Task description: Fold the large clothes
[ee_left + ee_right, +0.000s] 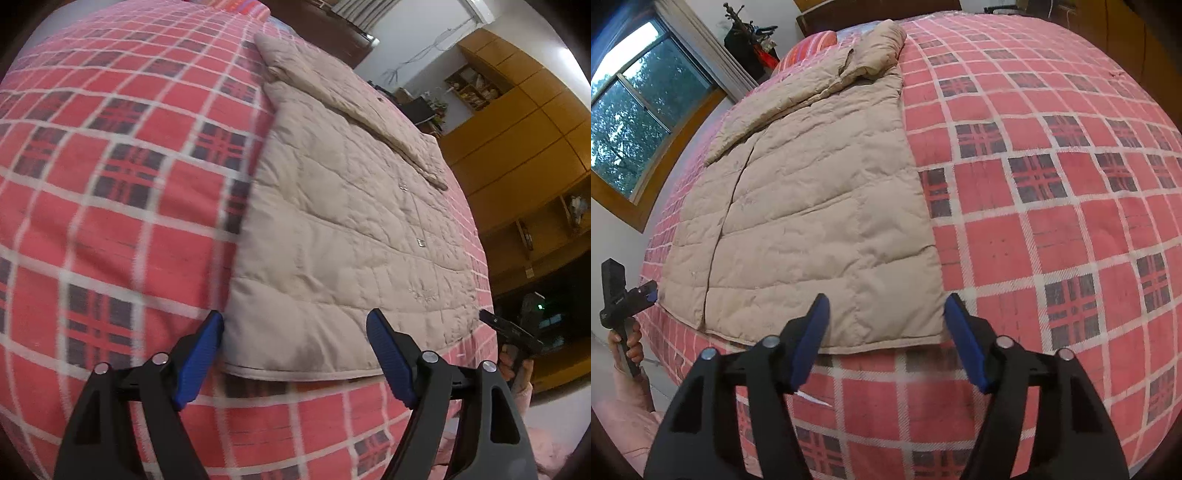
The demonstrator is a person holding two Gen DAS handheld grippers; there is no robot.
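- The bed with a red, white and dark plaid cover (122, 206) fills most of both views; its patterned surface (1052, 229) lies bare on the far side of the garment from each camera's neighbour.
- The beige quilted padded coat (332, 229) lies spread flat on the bed, hem towards the cameras and collar at the far end. In the right wrist view the same coat (812, 221) shows a front opening running lengthwise near its left edge, and one sleeve lies folded diagonally across the upper part.
- The wooden wardrobe with yellow-brown panels (517, 122) stands beyond the bed in the left wrist view, with open shelves holding small items too blurred to name.
- The wood-framed window (639, 110) shows trees outside, at the upper left of the right wrist view.
- The left gripper (295, 350), black with blue pads, is spread wide, holding nothing; its fingers straddle the near corner of the coat's hem, just above the fabric.
- The right gripper (884, 339) is likewise spread wide and empty, its blue pads either side of the opposite hem corner.
- A hand (626, 345) grips the handle of the left gripper at the left edge of the right wrist view, beside the bed's edge.
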